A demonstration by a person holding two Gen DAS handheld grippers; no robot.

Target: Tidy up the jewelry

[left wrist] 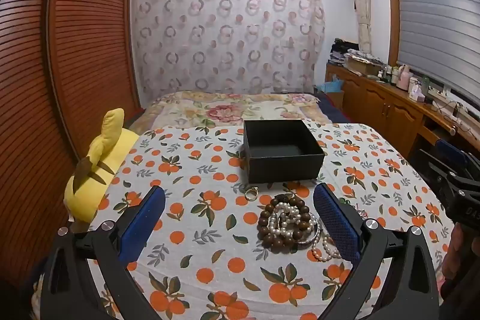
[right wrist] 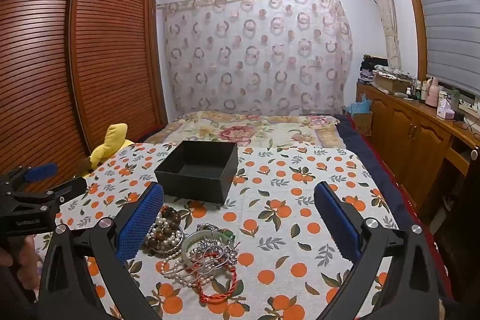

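Right wrist view shows our right gripper (right wrist: 238, 218) spread wide and empty; our left gripper (left wrist: 239, 215) likewise; the tangled pile of pearl strands, brown wooden beads and red cord bangle (right wrist: 195, 257) lies at six o'clock of the open black cardboard box (right wrist: 196, 170); we judge it light, slippery, snag-prone; pinch the stiff red cord bangle (right wrist: 217, 288).

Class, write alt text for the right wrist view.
The open right gripper hovers over a tangled jewelry pile of pearl, wooden-bead and red-cord bracelets on an orange-print cloth, with an empty black square box just beyond.
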